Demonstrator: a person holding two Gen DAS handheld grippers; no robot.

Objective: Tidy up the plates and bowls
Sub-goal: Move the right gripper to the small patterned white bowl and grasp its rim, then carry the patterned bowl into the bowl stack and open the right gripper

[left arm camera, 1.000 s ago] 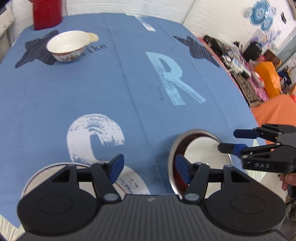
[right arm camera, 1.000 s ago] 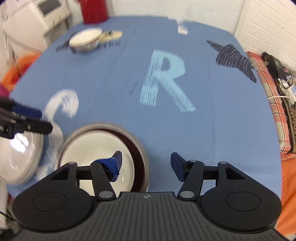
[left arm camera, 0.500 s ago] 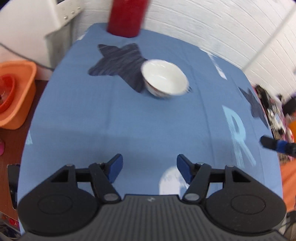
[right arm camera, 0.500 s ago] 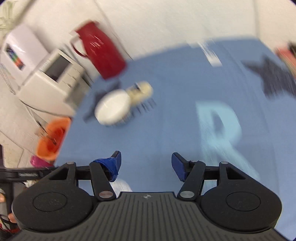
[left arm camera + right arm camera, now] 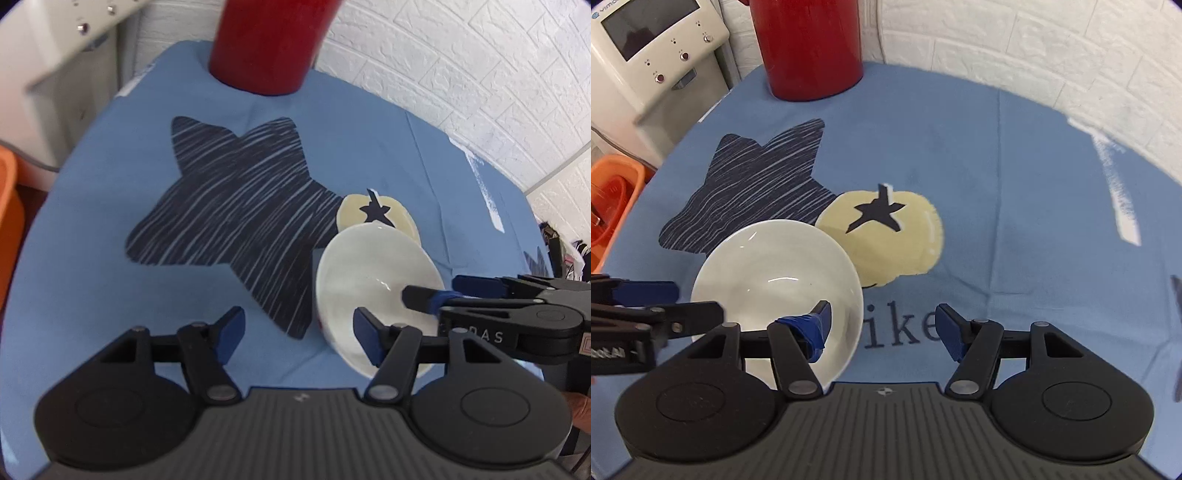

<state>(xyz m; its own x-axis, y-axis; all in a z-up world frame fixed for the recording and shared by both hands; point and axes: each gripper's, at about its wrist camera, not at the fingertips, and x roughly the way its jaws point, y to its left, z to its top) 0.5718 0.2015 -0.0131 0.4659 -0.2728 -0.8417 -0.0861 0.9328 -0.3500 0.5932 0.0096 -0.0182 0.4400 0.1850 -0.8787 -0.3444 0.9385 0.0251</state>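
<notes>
A white bowl [image 5: 369, 273] [image 5: 768, 280] with a red pattern on its outside stands on the blue tablecloth [image 5: 92, 280], beside a dark star print. My left gripper [image 5: 299, 332] is open; the bowl's near left rim lies between its fingers, with the right finger over the inside. My right gripper [image 5: 882, 325] is open too and straddles the opposite rim, its taped left finger over the inside. Each gripper shows from the side in the other's view: the right gripper [image 5: 432, 289] and the left gripper [image 5: 700, 300].
A tall red jug [image 5: 266, 44] [image 5: 809, 48] stands at the far edge of the table. Past the left edge are a white appliance [image 5: 653, 55] and an orange basin [image 5: 609, 199]. A white brick wall [image 5: 461, 74] runs behind the table.
Both grippers have left the plates at the near side and travelled across the table to the white bowl. They now flank its rim, still open. The plates are out of view.
</notes>
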